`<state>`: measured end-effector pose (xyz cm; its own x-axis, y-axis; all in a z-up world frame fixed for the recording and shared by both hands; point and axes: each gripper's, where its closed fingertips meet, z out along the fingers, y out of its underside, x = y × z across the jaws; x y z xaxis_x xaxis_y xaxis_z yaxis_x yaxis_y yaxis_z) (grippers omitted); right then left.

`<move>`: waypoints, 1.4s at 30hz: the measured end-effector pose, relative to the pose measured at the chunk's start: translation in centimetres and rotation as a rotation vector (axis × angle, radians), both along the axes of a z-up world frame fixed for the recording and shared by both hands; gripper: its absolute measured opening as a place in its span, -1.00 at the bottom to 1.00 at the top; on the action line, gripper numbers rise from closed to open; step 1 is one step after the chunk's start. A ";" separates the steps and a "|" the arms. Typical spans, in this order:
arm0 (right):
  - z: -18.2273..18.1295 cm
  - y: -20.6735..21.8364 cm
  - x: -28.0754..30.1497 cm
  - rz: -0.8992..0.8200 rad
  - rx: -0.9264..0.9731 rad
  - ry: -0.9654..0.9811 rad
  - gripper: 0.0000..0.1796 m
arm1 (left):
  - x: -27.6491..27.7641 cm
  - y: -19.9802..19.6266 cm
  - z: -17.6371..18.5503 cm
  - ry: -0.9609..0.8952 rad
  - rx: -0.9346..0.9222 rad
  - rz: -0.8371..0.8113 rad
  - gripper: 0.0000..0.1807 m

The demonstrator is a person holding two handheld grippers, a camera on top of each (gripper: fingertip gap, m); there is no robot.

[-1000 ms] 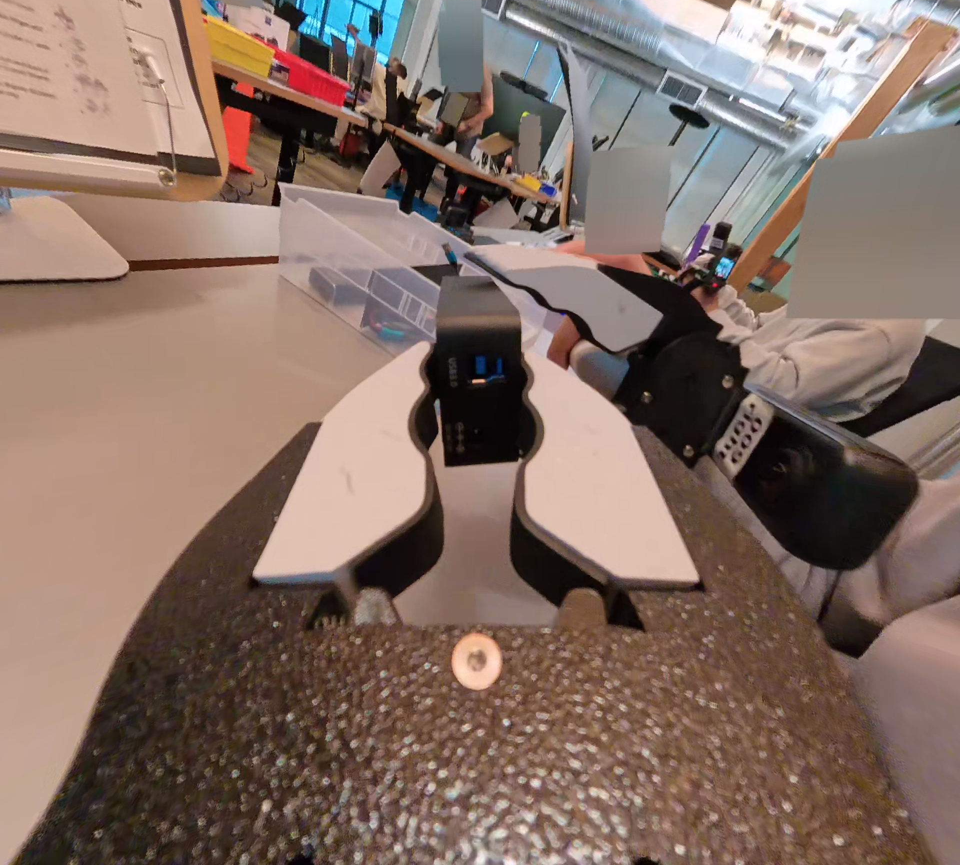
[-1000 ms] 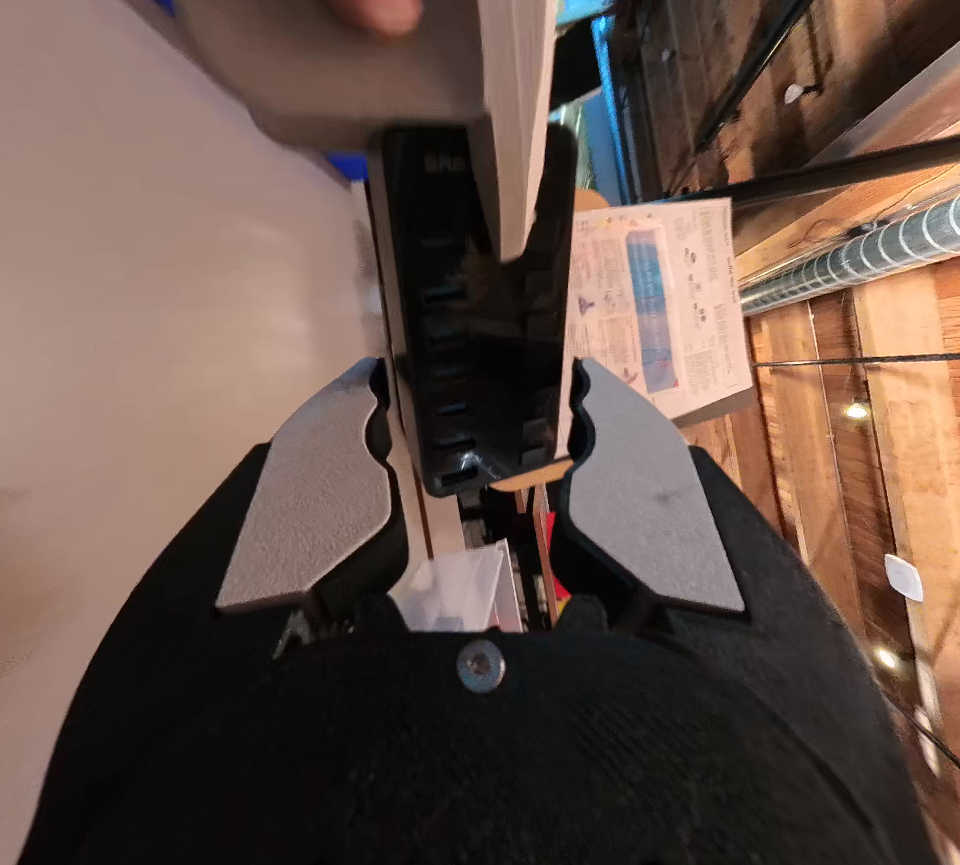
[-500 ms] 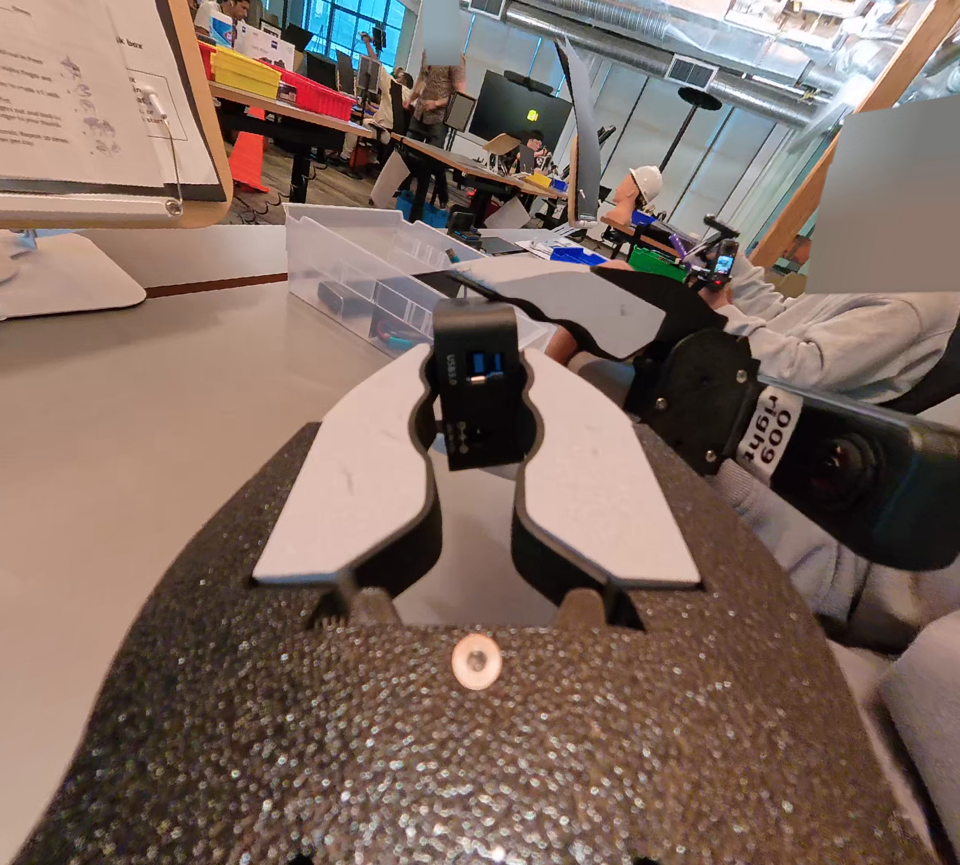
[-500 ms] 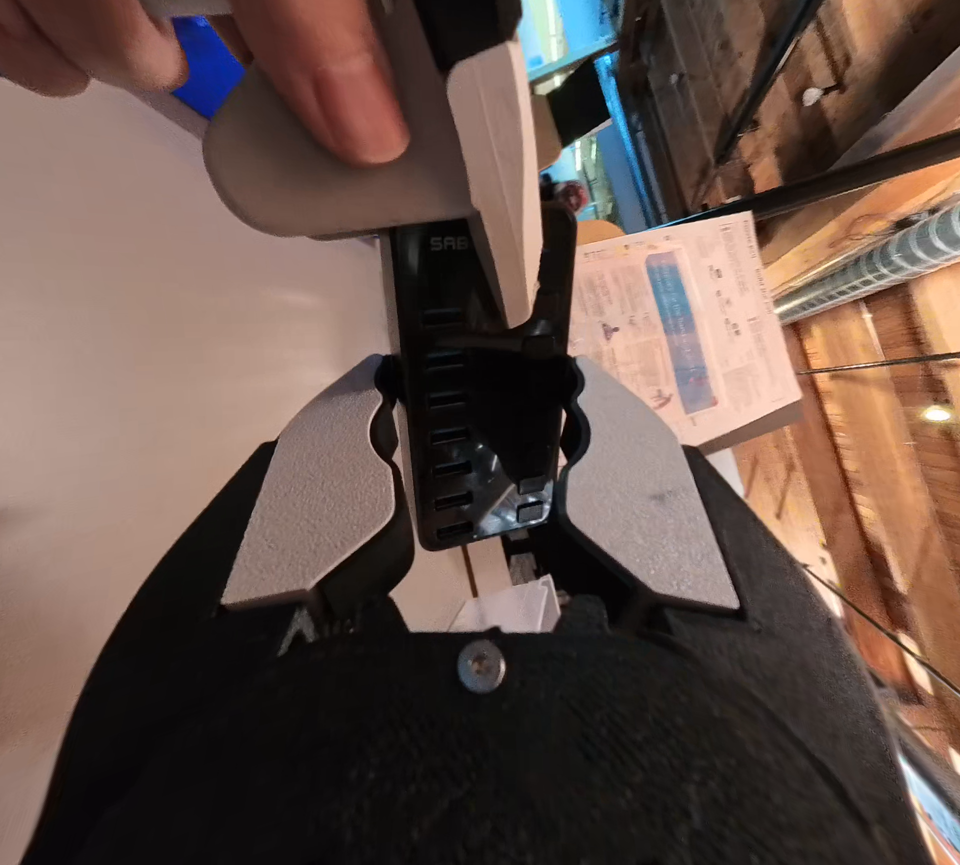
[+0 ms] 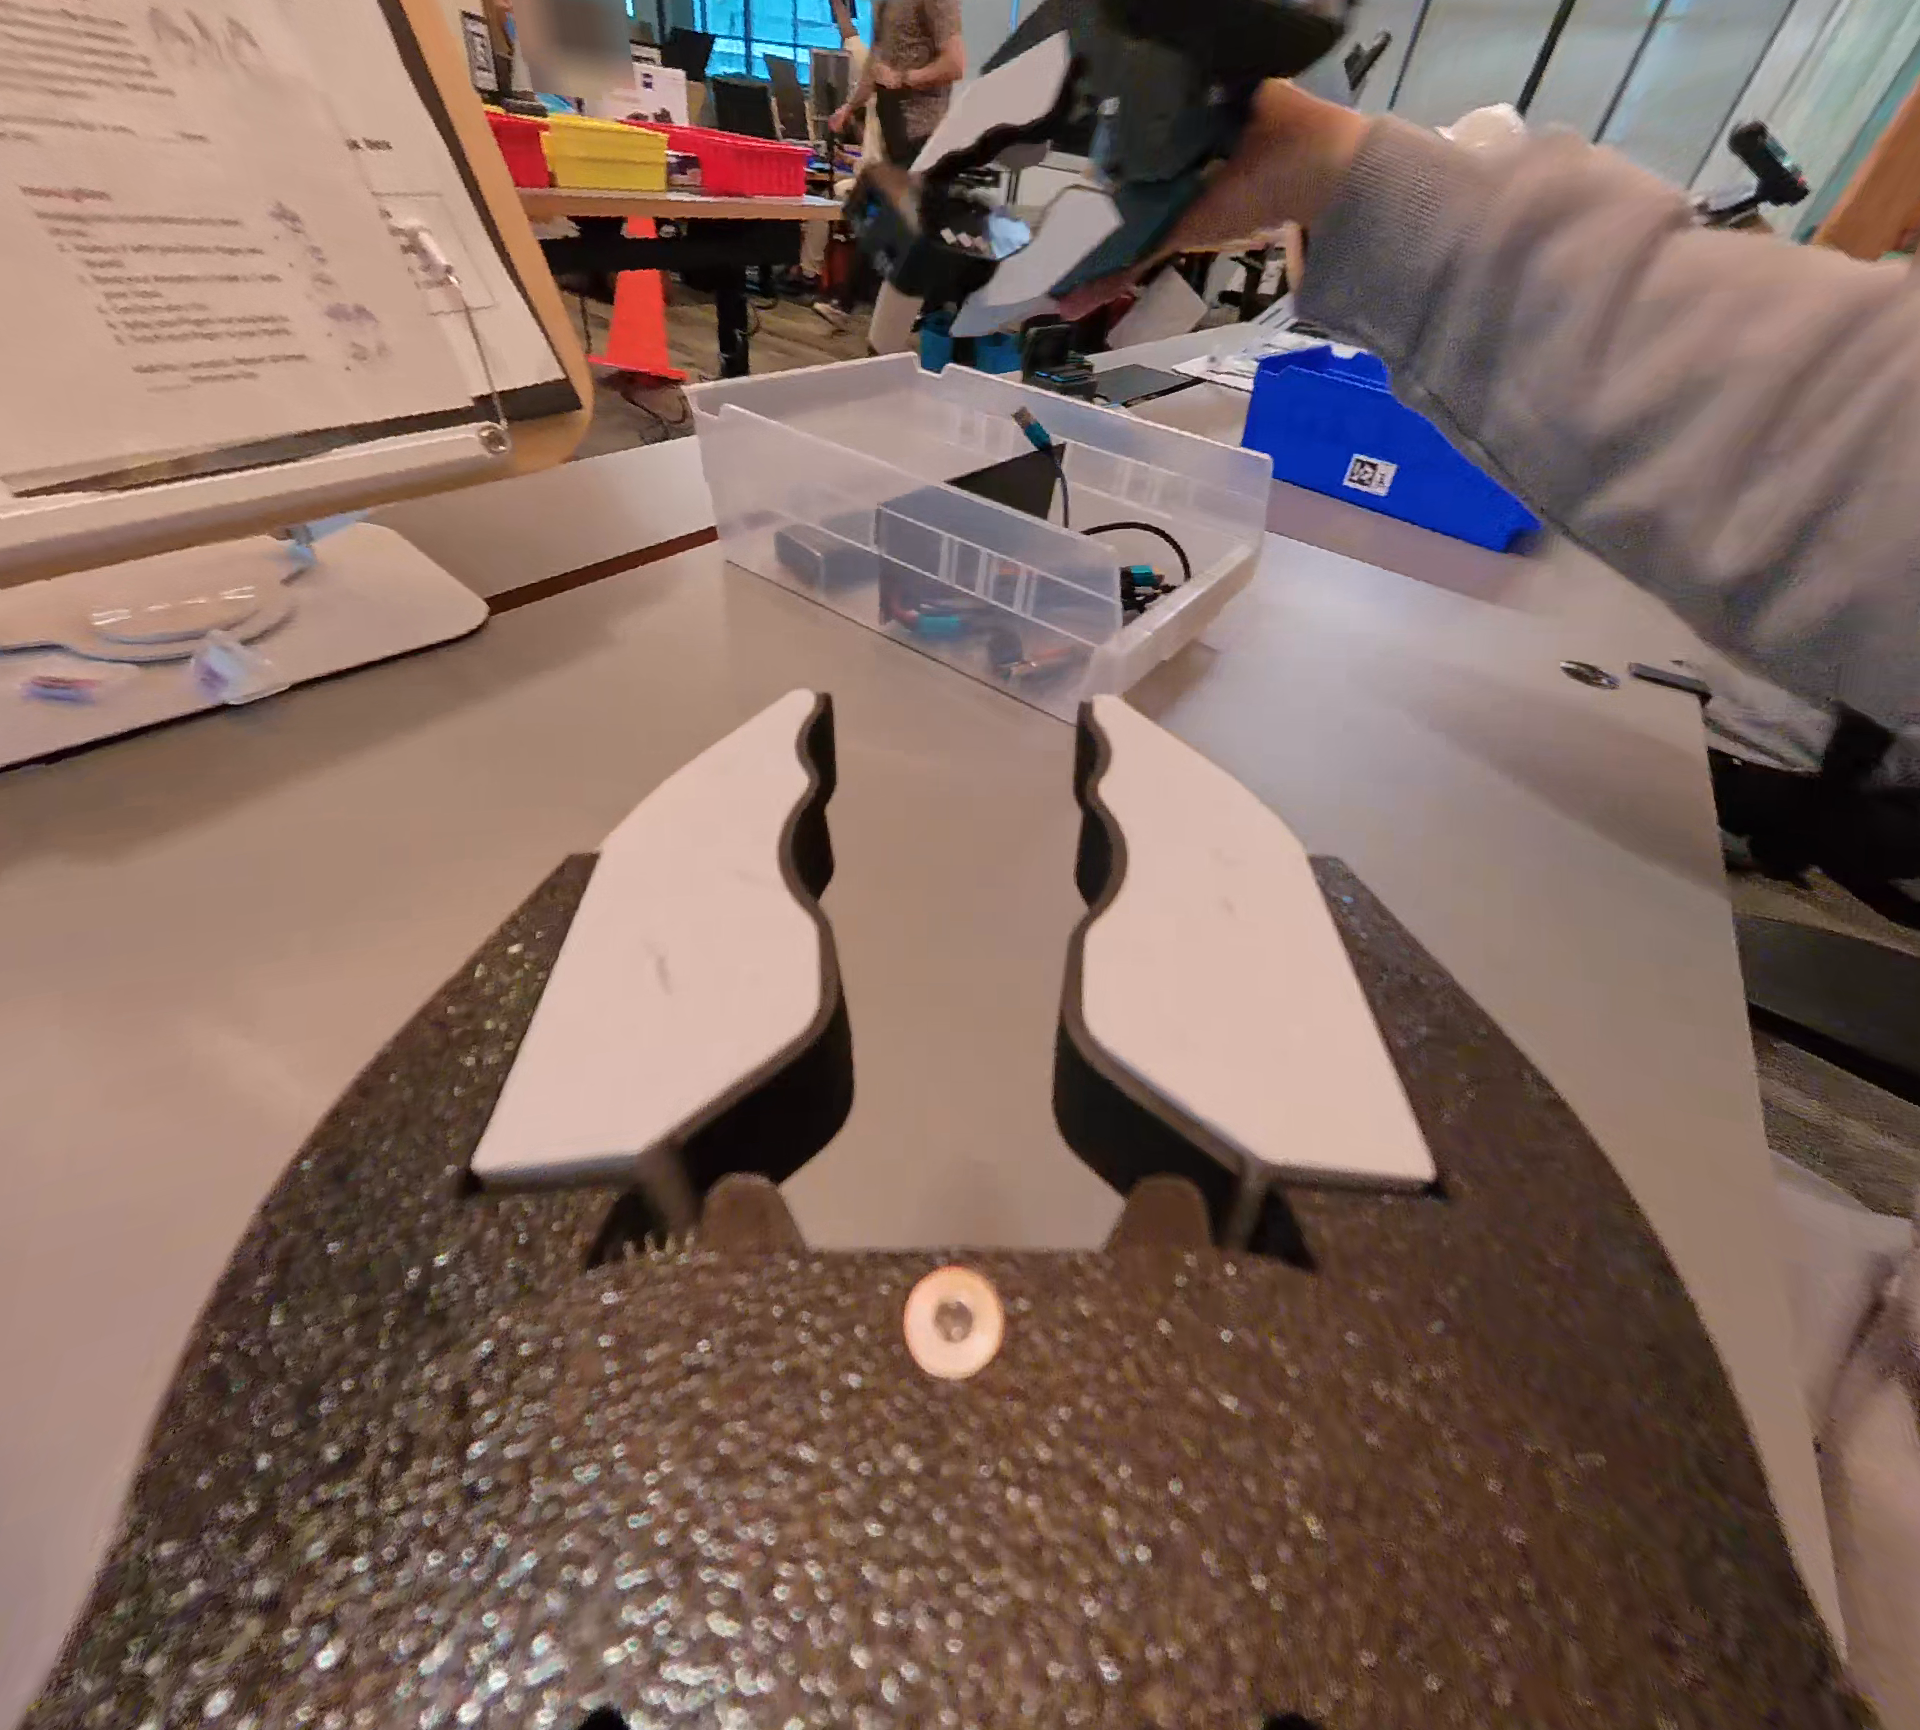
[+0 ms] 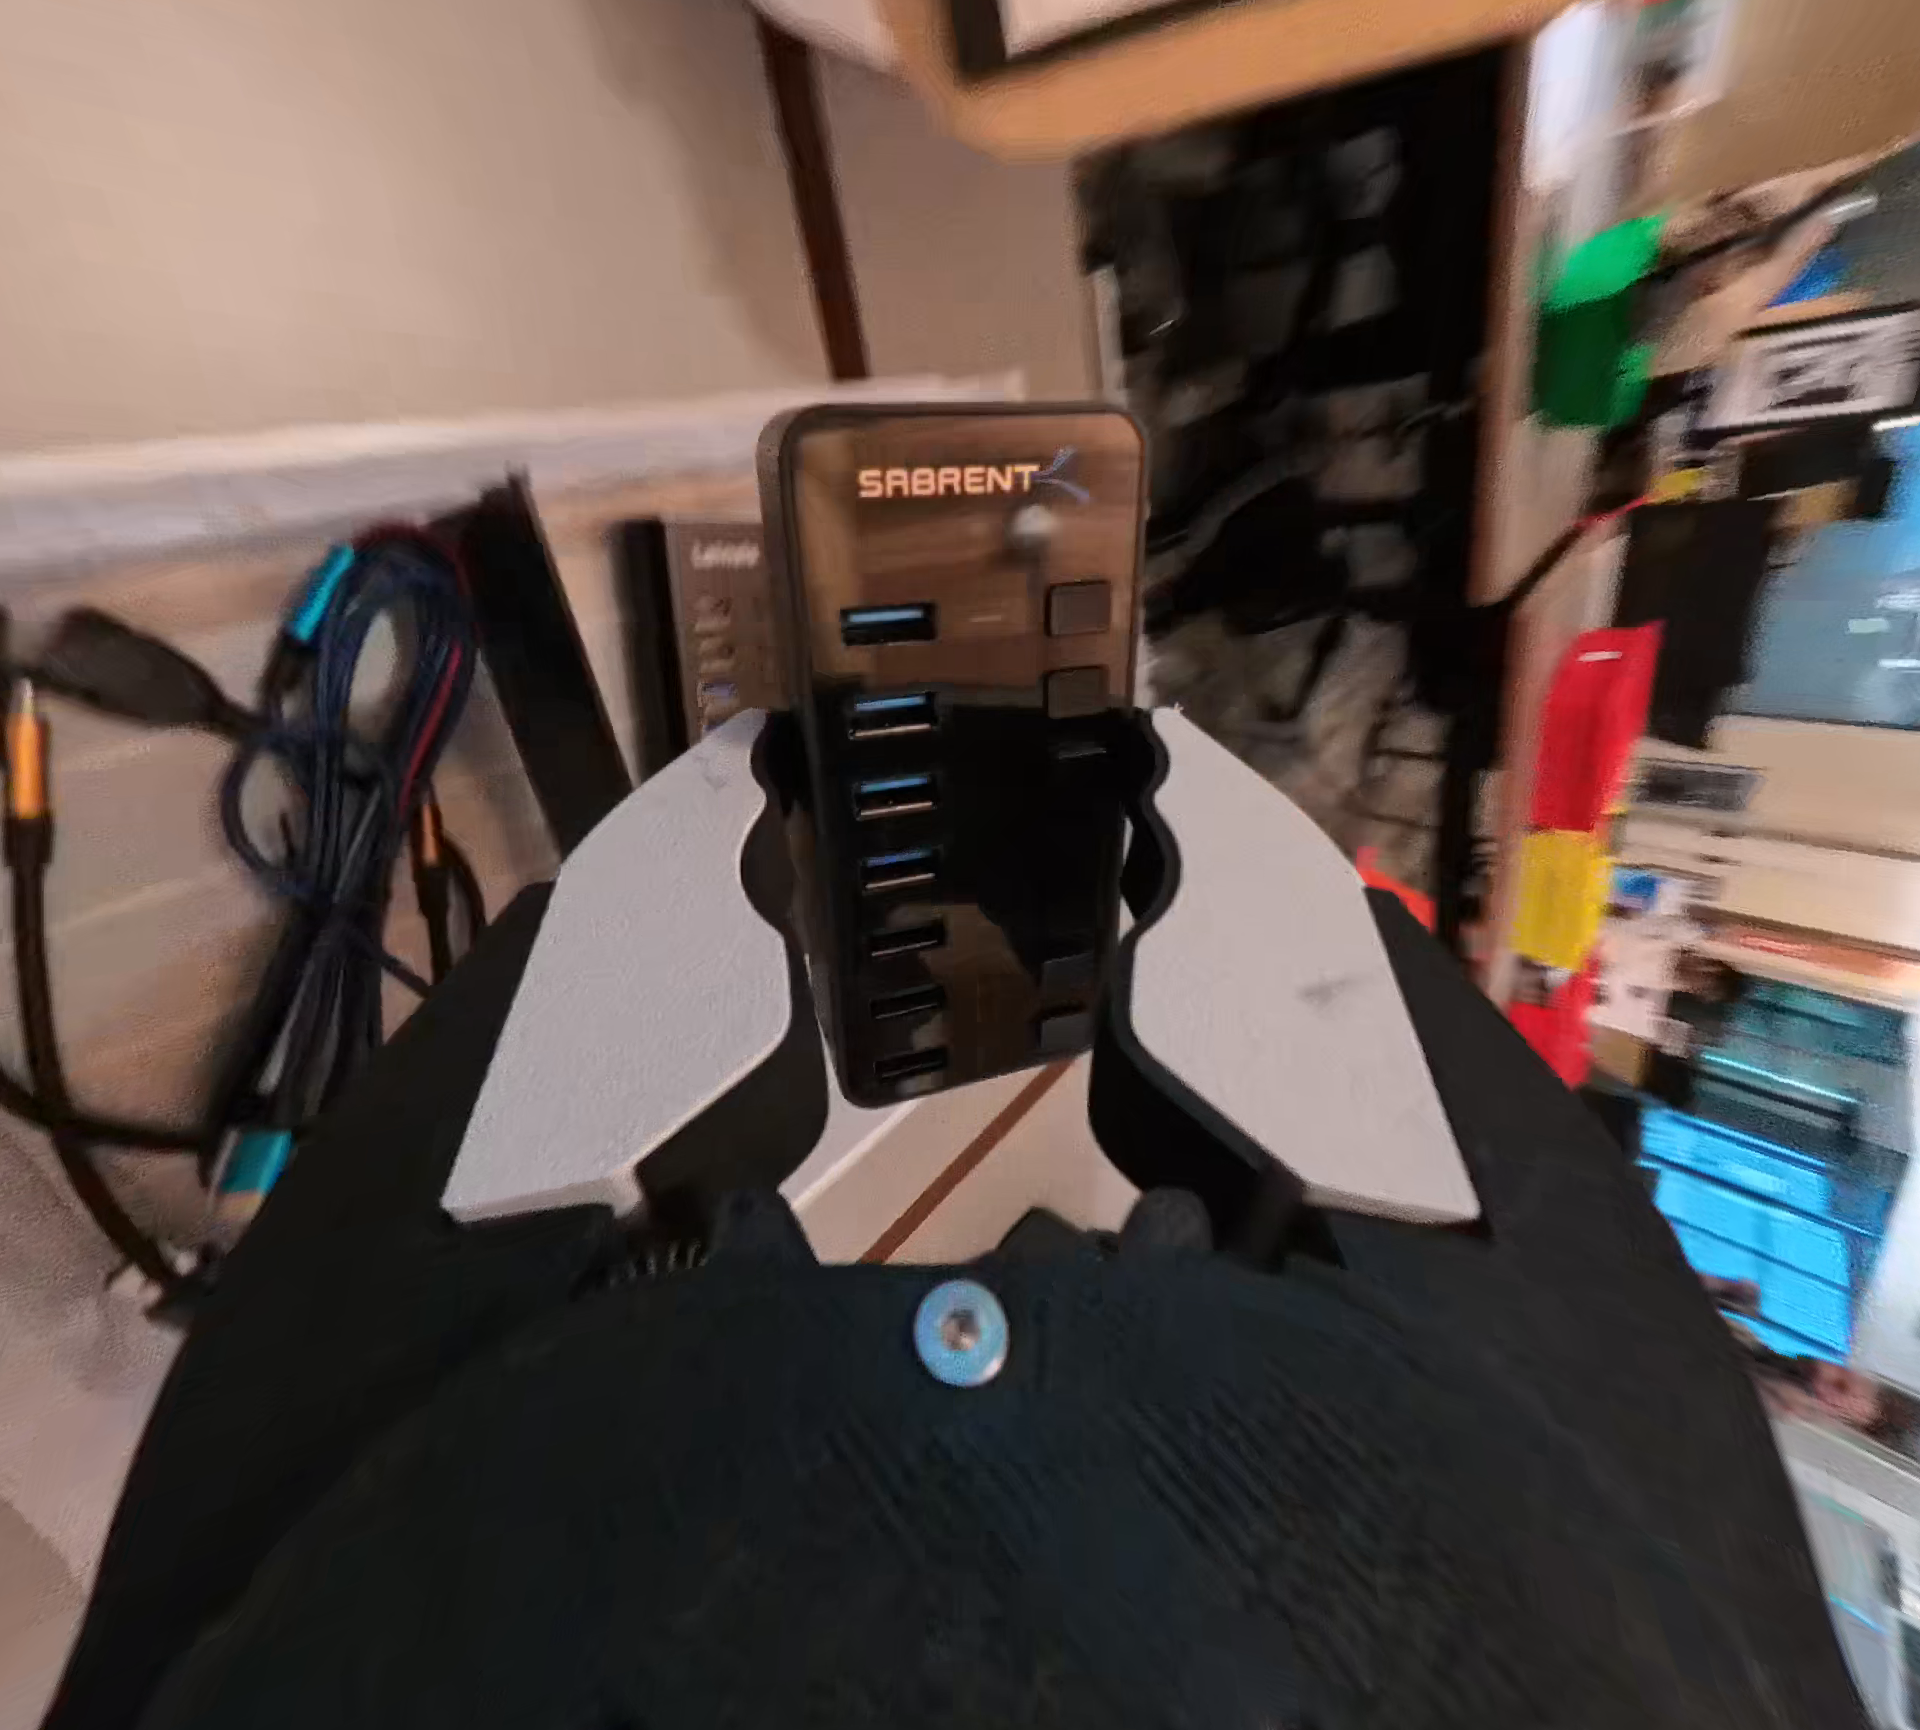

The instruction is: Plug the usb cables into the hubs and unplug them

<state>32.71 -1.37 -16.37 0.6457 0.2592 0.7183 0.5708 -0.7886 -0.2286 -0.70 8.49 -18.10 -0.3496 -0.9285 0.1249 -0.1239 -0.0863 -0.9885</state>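
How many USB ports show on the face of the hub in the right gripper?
7, in one column along the hub face: four blue above, three dark below, the lower ones between the right gripper fingers. Other sides are unseen.

A grey table [image 5: 312,901] fills the lower left and middle of the left wrist view. On it, at upper centre, sits a clear bin [image 5: 1164,641] holding cables and small black boxes. At upper right lies a blue bin [image 5: 1382,475]. At far left stands a white stand base [image 5: 343,600] bearing a board with papers [image 5: 208,174]. Two small dark bits [image 5: 1590,672] lie near the right edge.
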 end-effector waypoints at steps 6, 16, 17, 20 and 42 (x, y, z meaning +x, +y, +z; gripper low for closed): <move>-9.3 0.1 3.8 -0.075 -0.293 0.323 -0.29 | 0.5 -0.7 -1.3 0.034 0.013 -0.038 -0.54; -14.4 -0.2 4.5 -0.105 -0.507 0.474 -0.30 | 0.7 0.5 -1.9 0.052 -0.006 -0.033 -0.54; -14.8 -0.4 4.6 -0.109 -0.519 0.463 -0.30 | 0.7 0.5 -1.9 0.052 -0.015 -0.039 -0.54; -15.3 -0.5 4.5 -0.111 -0.557 0.440 -0.32 | 0.5 -0.2 -1.5 0.035 -0.061 -0.090 -0.54; 2.7 -0.8 -4.9 -0.255 0.350 0.290 0.07 | -1.3 1.1 0.5 0.028 0.090 -0.009 -0.52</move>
<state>27.78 -2.20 -13.65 0.8424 -0.1560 0.5157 0.2443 -0.7425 -0.6237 -1.97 9.60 -17.59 -0.3555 -0.9333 0.0509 -0.1523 0.0041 -0.9883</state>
